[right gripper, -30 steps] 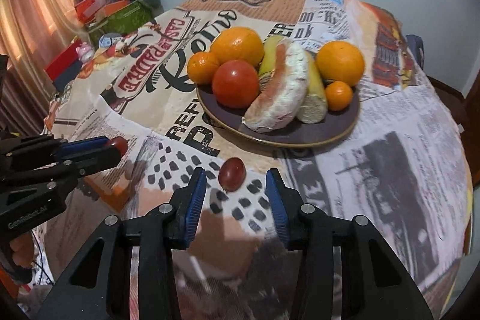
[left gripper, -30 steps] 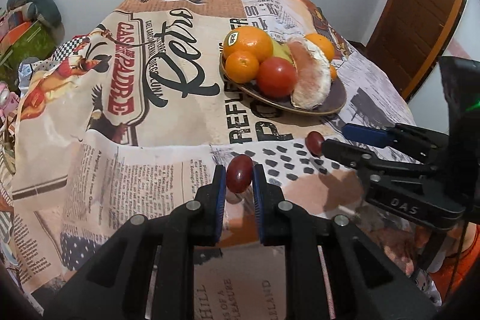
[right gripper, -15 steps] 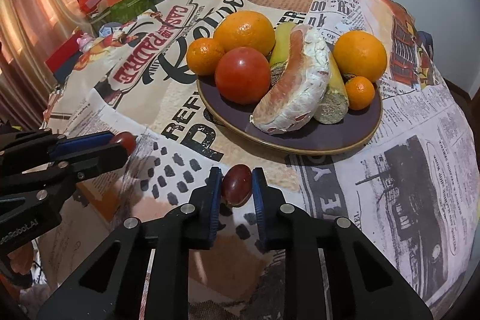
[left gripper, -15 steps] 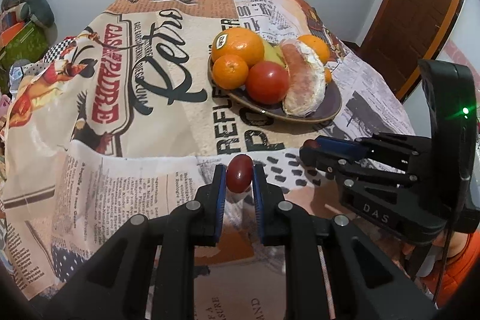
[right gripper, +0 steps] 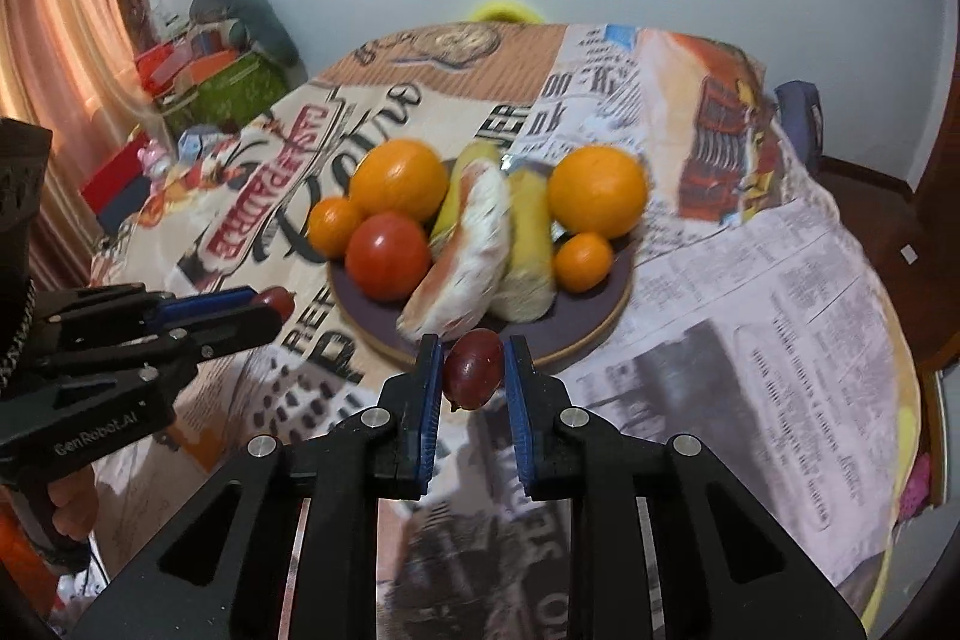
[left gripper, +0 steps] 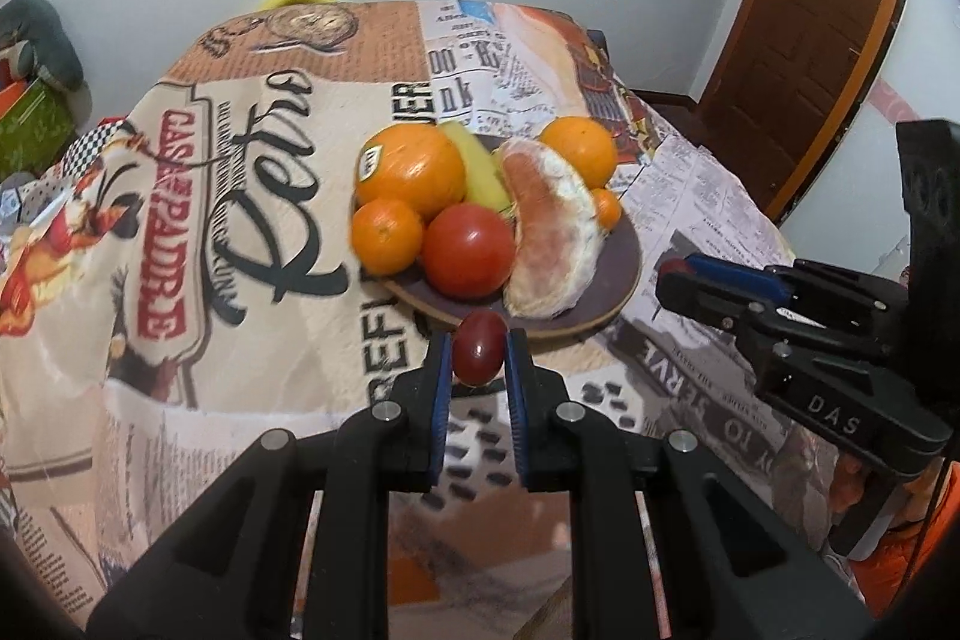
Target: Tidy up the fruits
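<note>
Each tool has its own small dark-red fruit right now, looks like grapes or little plums, hard to say which. The left tool (left gripper: 477, 358) has its blue pads pinching one red fruit (left gripper: 478, 355), and the right tool (right gripper: 473, 370) is clamped on the other red fruit (right gripper: 473, 369). Both are held up off the table (right gripper: 780, 316), just in front of the near rim of the dark plate (right gripper: 606, 325).

The step in hand looks like dropping both onto that plate with the rest. Tricky bit: the plate is already packed. There's a tomato (left gripper: 469, 250), a peeled citrus piece (left gripper: 555, 244), oranges and something yellow-green behind, so bare plate mostly shows along the near and right edges.

Best bet would be to carry each fruit over the rim and lower it until it's touching the plate before letting the pads spread. These are round and would roll straight off if dropped from height. Tucking each one against a bigger fruit should stop that. One tool at a time, since they sit close together and could bump.
</note>
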